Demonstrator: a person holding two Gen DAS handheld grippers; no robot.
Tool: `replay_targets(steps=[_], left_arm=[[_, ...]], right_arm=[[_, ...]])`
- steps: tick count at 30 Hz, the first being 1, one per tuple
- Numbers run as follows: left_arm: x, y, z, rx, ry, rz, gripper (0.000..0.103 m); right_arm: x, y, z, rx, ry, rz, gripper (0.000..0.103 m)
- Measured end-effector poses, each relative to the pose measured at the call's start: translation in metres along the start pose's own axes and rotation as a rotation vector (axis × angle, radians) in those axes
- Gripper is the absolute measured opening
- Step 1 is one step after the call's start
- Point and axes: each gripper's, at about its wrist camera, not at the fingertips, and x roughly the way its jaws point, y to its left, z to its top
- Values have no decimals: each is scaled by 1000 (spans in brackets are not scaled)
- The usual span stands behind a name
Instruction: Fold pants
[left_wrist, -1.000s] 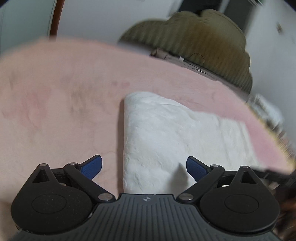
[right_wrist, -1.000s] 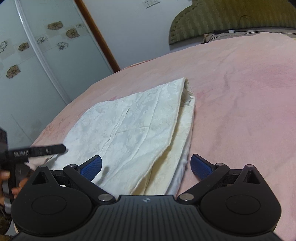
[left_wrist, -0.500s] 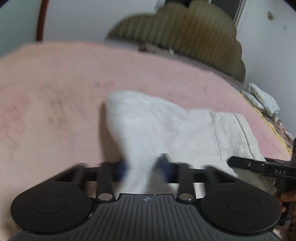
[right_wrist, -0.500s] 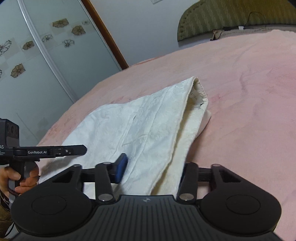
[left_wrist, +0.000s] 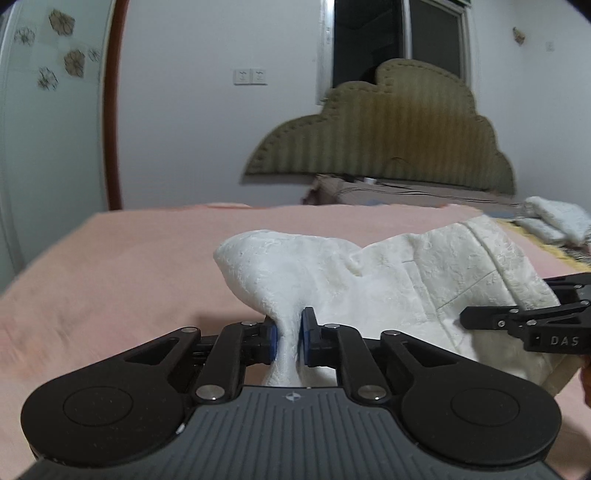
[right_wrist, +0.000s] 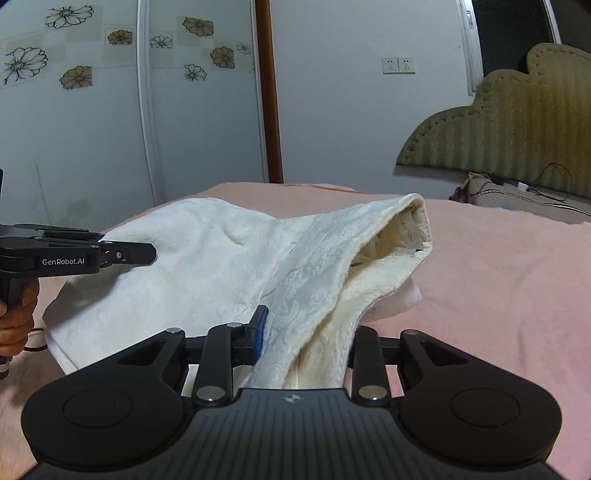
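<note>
The white pants (left_wrist: 388, 280) lie folded on the pink bedspread (left_wrist: 129, 266), their near edge lifted off it. My left gripper (left_wrist: 289, 338) has just been closing and now pinches a bunched corner of the pants between its blue pads. My right gripper (right_wrist: 306, 339) has just been closing too and clamps the thick waistband end. Beyond the bedspread stands the olive headboard (left_wrist: 388, 129).
</note>
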Motion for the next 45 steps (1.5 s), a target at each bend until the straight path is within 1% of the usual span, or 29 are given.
replay_targets(steps=[3, 6, 8, 9, 10, 11, 12, 14, 16, 17, 18, 19, 20, 22, 24, 25, 26, 28, 30, 32, 33, 35, 36, 39, 41, 42, 43, 44, 45], left_arm=[[28, 16, 4, 4, 43, 47, 16], [55, 28, -8, -28, 132, 80, 16], [64, 34, -18, -44, 162, 106, 23], [64, 36, -22, -50, 159, 111, 24], [61, 36, -24, -48, 155, 124, 36], [59, 36, -25, -37, 151, 139, 46], [56, 35, -24, -19, 141, 145, 47], [46, 32, -24, 8, 122, 184, 50], [37, 29, -26, 24, 119, 204, 52], [32, 27, -27, 25, 122, 211, 55], [27, 23, -27, 23, 128, 221, 57], [22, 21, -30, 23, 134, 229, 63], [18, 18, -32, 29, 139, 235, 70], [12, 9, -41, 83, 135, 265, 78], [6, 0, -51, 177, 107, 314, 81], [2, -3, -54, 212, 91, 334, 82], [-1, -6, -53, 235, 82, 354, 83], [-12, -7, -51, 244, 86, 370, 84], [-28, -6, -48, 209, 90, 361, 85], [-44, -4, -46, 142, 95, 317, 92], [-51, -4, -46, 107, 101, 288, 94], [-63, -6, -47, 60, 105, 247, 98], [-66, -8, -49, 49, 112, 235, 98], [-68, -11, -56, 20, 140, 226, 98], [-65, -12, -61, 6, 161, 237, 98], [-63, -12, -63, -1, 171, 244, 98], [-62, -12, -66, -7, 179, 245, 98], [-61, -12, -68, -12, 186, 243, 98], [-61, -11, -70, -16, 194, 241, 98]], right_arm=[[35, -1, 9, -9, 10, -3, 28], [70, -3, 3, -10, 74, -12, 30], [90, -6, -6, -13, 142, -44, 40], [92, -9, -10, 5, 151, -63, 50], [89, -15, -13, 46, 146, -66, 56], [85, -21, -14, 88, 146, -57, 57], [78, -26, -16, 115, 143, -53, 57], [61, -28, -18, 115, 117, -93, 57], [42, -22, -15, 93, 64, -152, 57], [31, -15, -14, 68, 22, -169, 57], [23, -9, -15, 42, -9, -163, 57], [17, 0, -13, 9, -24, -139, 57], [15, 9, -14, -28, -21, -111, 57], [21, 25, -20, -114, 35, -88, 57], [35, 35, -30, -201, 109, -144, 58], [37, 37, -34, -213, 118, -165, 60], [35, 34, -35, -182, 113, -172, 60], [25, 30, -31, -110, 117, -212, 60], [10, 30, -30, -80, 96, -222, 61], [-7, 34, -33, -43, 87, -180, 64], [-14, 36, -34, -25, 89, -152, 67], [-25, 47, -39, -31, 90, -114, 68], [-30, 54, -41, -60, 92, -117, 68], [-41, 82, -47, -207, 114, -150, 68], [-48, 96, -48, -277, 127, -139, 68], [-54, 102, -45, -280, 118, -110, 68], [-63, 104, -40, -247, 96, -62, 68], [-76, 101, -30, -162, 58, 31, 68], [-88, 93, -20, -47, 13, 151, 68]])
